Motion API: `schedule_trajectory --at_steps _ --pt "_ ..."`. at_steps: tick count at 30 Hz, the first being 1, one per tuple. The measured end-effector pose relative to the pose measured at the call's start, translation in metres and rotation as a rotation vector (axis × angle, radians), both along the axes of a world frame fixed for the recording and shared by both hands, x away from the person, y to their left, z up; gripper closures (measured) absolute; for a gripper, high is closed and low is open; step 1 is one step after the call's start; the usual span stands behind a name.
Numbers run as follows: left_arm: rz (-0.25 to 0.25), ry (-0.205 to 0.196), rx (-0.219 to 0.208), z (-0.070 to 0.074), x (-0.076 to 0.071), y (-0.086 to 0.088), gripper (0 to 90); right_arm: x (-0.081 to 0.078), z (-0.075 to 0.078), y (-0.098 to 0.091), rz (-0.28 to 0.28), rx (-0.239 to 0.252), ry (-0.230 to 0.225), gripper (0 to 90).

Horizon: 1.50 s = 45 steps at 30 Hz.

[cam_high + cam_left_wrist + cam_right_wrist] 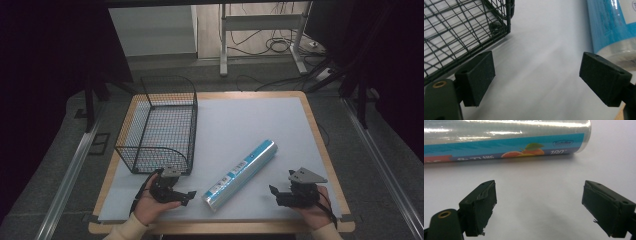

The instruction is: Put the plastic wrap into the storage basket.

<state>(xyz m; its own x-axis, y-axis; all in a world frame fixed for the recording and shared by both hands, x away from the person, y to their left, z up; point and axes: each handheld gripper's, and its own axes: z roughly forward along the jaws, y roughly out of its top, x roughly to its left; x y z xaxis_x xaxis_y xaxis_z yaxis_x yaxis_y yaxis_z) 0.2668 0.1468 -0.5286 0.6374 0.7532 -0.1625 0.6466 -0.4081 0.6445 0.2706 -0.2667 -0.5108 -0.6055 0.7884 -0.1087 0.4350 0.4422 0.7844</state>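
A long roll of clear wrap (240, 174) with a blue label band bearing a fruit picture lies slantwise on the pale grey mat (240, 120), its near end between the two hands and its far end pointing up and right. The left gripper (187, 196) has its jaws spread wide with nothing between them, beside the near corner of the black wire basket (159, 125). The right gripper (274, 192) is likewise wide and empty, near the roll but apart from it.
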Motion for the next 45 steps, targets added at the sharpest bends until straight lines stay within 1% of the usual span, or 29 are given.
schedule_trajectory --at_steps 4,6,7,8,10,14,15,16,17,21,24,25,27,29,34,37,42,43,45 --pt "0.003 0.008 0.009 -0.002 0.001 -0.002 13.0 0.000 -0.002 -0.002 0.001 -0.008 0.003 12.6" --pt "0.012 0.028 0.004 -0.003 0.001 -0.002 13.0 -0.001 0.000 -0.005 -0.008 0.002 -0.006 12.4" --pt "0.019 0.030 -0.002 -0.003 0.003 -0.002 13.2 -0.002 0.001 -0.006 -0.008 0.009 -0.011 12.4" --pt "0.026 0.029 -0.009 -0.002 0.004 -0.002 13.4 -0.003 0.001 -0.007 -0.010 0.006 -0.014 12.4" --pt "0.018 0.017 -0.015 -0.001 0.004 -0.003 13.4 -0.005 0.000 -0.008 -0.017 -0.002 -0.010 12.3" --pt "0.007 0.008 -0.013 0.001 0.002 -0.004 13.7 -0.006 0.004 -0.008 -0.023 -0.001 -0.021 12.2" --pt "0.003 0.009 -0.023 0.003 -0.001 -0.004 14.3 -0.007 0.005 -0.007 -0.018 0.002 -0.028 12.2" --pt "0.003 0.009 -0.023 0.003 -0.001 -0.004 14.8 -0.008 0.005 -0.007 -0.014 0.002 -0.027 12.2" --pt "0.006 0.007 -0.033 0.006 -0.002 -0.004 15.3 -0.008 0.005 -0.007 -0.015 0.002 -0.025 12.2" --pt "0.004 -0.006 -0.025 0.011 -0.003 -0.005 16.1 -0.006 0.004 -0.007 -0.016 0.016 -0.015 12.2" --pt "0.001 -0.015 -0.029 0.017 -0.003 -0.006 16.2 -0.005 0.004 -0.008 -0.008 0.021 -0.011 12.3" --pt "0.001 -0.020 -0.027 0.019 -0.003 -0.007 16.2 -0.005 0.004 -0.009 -0.007 0.025 -0.010 12.2" --pt "0.007 -0.043 -0.004 0.022 -0.004 -0.009 16.6 -0.004 0.005 -0.010 -0.006 0.026 -0.012 12.3" --pt "-0.002 -0.049 0.003 0.025 -0.004 -0.009 16.8 -0.004 0.005 -0.012 -0.008 0.034 -0.012 12.3" --pt "-0.001 -0.041 -0.010 0.029 -0.006 -0.008 17.0 -0.004 0.005 -0.013 -0.020 0.050 -0.001 12.4" --pt "-0.010 -0.044 -0.019 0.035 -0.008 -0.009 17.3 -0.004 0.005 -0.013 -0.026 0.056 0.003 12.5" --pt "-0.014 -0.044 -0.002 0.037 -0.009 -0.010 18.0 -0.004 0.004 -0.013 -0.031 0.057 0.010 12.6" --pt "-0.021 -0.047 0.005 0.040 -0.008 -0.011 18.0 -0.003 0.004 -0.013 -0.030 0.049 0.008 12.7" --pt "-0.025 -0.052 -0.001 0.044 -0.008 -0.013 18.0 -0.004 0.005 -0.012 -0.031 0.045 0.002 12.8"
